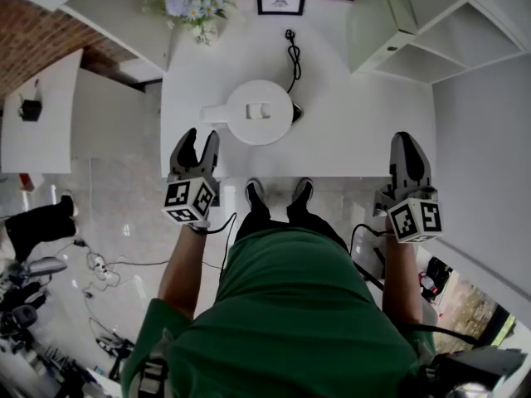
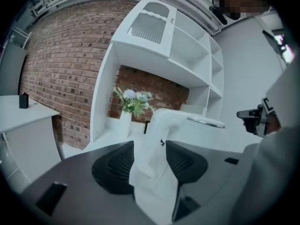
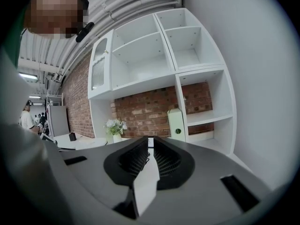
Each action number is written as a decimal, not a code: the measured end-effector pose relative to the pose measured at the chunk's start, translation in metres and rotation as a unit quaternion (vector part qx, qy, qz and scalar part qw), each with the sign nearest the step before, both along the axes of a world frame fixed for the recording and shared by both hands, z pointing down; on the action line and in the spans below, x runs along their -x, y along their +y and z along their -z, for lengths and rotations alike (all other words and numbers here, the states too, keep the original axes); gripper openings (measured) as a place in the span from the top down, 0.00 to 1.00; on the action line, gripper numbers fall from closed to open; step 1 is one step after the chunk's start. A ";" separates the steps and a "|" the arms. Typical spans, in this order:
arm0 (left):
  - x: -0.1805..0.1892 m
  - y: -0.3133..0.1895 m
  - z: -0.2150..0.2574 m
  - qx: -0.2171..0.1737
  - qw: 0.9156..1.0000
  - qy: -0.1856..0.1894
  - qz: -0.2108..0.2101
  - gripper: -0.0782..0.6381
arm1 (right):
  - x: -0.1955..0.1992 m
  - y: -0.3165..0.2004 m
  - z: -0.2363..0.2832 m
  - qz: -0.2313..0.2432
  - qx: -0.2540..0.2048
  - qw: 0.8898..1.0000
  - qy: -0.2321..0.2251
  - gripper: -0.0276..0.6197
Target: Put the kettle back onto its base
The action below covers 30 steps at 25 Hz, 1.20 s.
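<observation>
A white kettle (image 1: 260,113) stands on the white table (image 1: 357,139), seen from above, its handle (image 1: 214,113) pointing left. A dark base (image 1: 297,113) shows at the kettle's right side, and a black cord (image 1: 293,56) runs from it to the back. My left gripper (image 1: 197,142) is open, just in front of the handle and apart from it. In the left gripper view the handle (image 2: 159,123) lines up between the wide jaws of that gripper (image 2: 150,149). My right gripper (image 1: 409,143) hangs at the table's front right edge, its jaws almost together on nothing (image 3: 151,142).
A vase of flowers (image 1: 192,2) and a small framed picture (image 1: 280,4) stand at the back of the table. White shelves (image 1: 415,23) rise at the right. A lower white counter (image 1: 41,114) with a small black object (image 1: 30,108) is at the left. Cables lie on the floor.
</observation>
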<state>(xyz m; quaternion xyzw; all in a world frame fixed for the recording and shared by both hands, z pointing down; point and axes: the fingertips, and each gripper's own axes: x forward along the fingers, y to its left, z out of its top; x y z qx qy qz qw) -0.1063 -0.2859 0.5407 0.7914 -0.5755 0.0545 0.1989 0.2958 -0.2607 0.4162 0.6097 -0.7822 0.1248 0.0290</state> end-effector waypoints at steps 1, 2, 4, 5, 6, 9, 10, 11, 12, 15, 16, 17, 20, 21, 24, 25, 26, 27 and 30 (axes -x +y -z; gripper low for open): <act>0.006 0.003 0.008 -0.006 1.000 -0.003 0.005 0.58 | 0.000 -0.001 0.002 0.001 -0.003 1.000 -0.002 0.87; 0.013 0.006 0.016 -0.013 1.000 -0.007 0.013 0.58 | 0.001 -0.003 0.005 0.001 -0.007 1.000 -0.003 0.87; 0.027 0.009 0.037 -0.031 0.999 -0.013 0.030 0.58 | 0.001 -0.006 0.010 0.002 -0.013 1.000 -0.005 0.87; 0.033 0.010 0.048 -0.041 0.998 -0.014 0.038 0.59 | 0.001 -0.008 0.012 0.002 -0.016 1.000 -0.006 0.87; 0.037 0.010 0.059 -0.050 0.998 -0.013 0.044 0.60 | 0.000 -0.009 0.014 0.001 -0.020 1.000 -0.006 0.87; 0.040 0.009 0.089 -0.066 0.997 0.011 0.047 0.76 | 0.002 -0.014 0.020 0.002 -0.031 0.999 -0.012 0.87; 0.038 0.009 0.098 -0.069 0.996 0.021 0.045 0.78 | 0.003 -0.015 0.023 0.004 -0.033 0.999 -0.014 0.87; 0.034 0.008 0.107 -0.074 0.996 0.030 0.042 0.80 | 0.005 -0.017 0.026 0.006 -0.035 0.999 -0.015 0.87; 0.030 0.008 0.115 -0.079 0.996 0.034 0.038 0.80 | 0.006 -0.018 0.029 0.008 -0.037 0.999 -0.015 0.87; 0.020 0.006 0.135 -0.098 0.994 0.040 0.028 0.81 | 0.007 -0.022 0.037 0.009 -0.043 0.999 -0.016 0.87; 0.018 0.006 0.141 -0.102 0.994 0.040 0.027 0.82 | 0.007 -0.023 0.039 0.010 -0.045 0.999 -0.016 0.87; 0.016 0.004 0.145 -0.106 0.993 0.039 0.027 0.82 | 0.007 -0.025 0.041 0.011 -0.047 0.999 -0.016 0.87; 0.013 0.000 0.156 -0.112 0.993 0.037 0.031 0.82 | 0.008 -0.028 0.047 0.013 -0.054 0.998 -0.017 0.87; 0.013 0.000 0.159 -0.114 0.992 0.036 0.033 0.82 | 0.009 -0.029 0.049 0.015 -0.056 0.998 -0.018 0.87; 0.011 -0.002 0.168 -0.125 0.991 0.031 0.035 0.82 | 0.011 -0.030 0.058 0.022 -0.069 0.997 -0.018 0.87; 0.011 -0.002 0.171 -0.130 0.990 0.029 0.035 0.82 | 0.011 -0.031 0.061 0.024 -0.074 0.997 -0.014 0.88; 0.011 -0.003 0.173 -0.133 0.990 0.028 0.037 0.82 | 0.012 -0.032 0.064 0.026 -0.079 0.996 -0.010 0.88; 0.010 -0.003 0.176 -0.136 0.990 0.027 0.039 0.82 | 0.011 -0.034 0.067 0.027 -0.084 0.996 -0.005 0.88; 0.010 -0.004 0.181 -0.144 0.988 0.023 0.045 0.82 | 0.011 -0.035 0.072 0.030 -0.095 0.995 0.009 0.89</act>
